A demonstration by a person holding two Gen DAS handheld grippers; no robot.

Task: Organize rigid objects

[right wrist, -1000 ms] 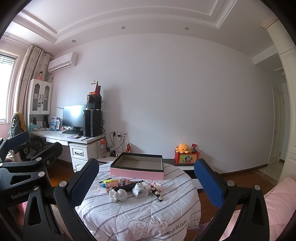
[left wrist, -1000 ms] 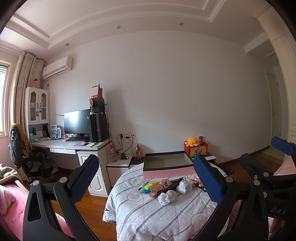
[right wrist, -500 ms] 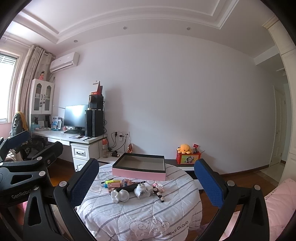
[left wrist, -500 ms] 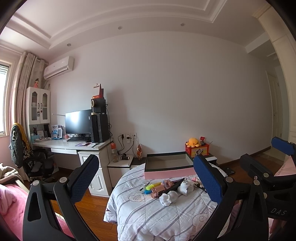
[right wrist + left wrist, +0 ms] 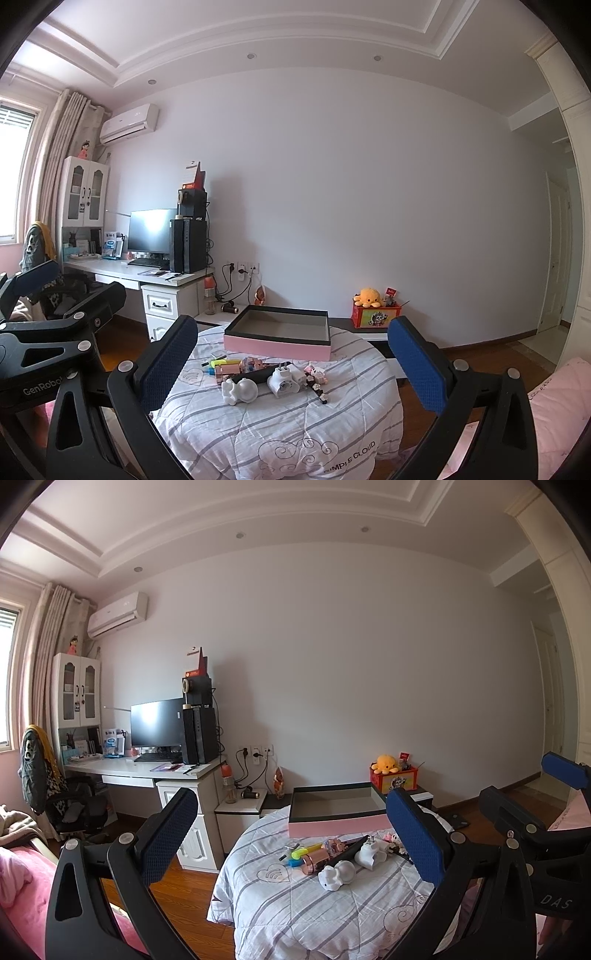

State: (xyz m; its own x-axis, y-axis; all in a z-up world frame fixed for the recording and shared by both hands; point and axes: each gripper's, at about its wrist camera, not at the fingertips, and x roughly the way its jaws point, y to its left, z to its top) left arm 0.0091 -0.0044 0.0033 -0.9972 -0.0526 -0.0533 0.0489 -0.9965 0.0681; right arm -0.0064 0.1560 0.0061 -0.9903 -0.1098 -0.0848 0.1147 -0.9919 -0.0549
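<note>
Your left tongs (image 5: 291, 840) are spread wide with nothing between the blue pads, held up in the air well short of the round counter (image 5: 295, 915) draped in a striped quilt. Your right tongs (image 5: 291, 363) are likewise spread and empty, level with the left pair; each shows at the edge of the other's view.

On the near half of the quilt lies the jumble to be sorted. Closest to you is a white rounded figurine (image 5: 240, 391), with a white plug adapter (image 5: 283, 380) just beside it to the right and a dark stick-like item (image 5: 258, 374) lying between and behind them. Left of these sit a rose-gold cylinder (image 5: 317, 860), a yellow-green highlighter (image 5: 306, 850) and a small blue piece (image 5: 293, 863). To the right are small pink toy figures (image 5: 314, 373) and a short string of dark beads (image 5: 320, 393).

Behind the jumble, on the far side of the counter, rests an open pink box (image 5: 277, 341) with a dark rim, nothing visible inside.

Farther back, an orange plush octopus (image 5: 367, 297) sits on a red tin (image 5: 375, 317) by the wall, and a desk (image 5: 140, 273) with a monitor (image 5: 151, 230) stands at left.
</note>
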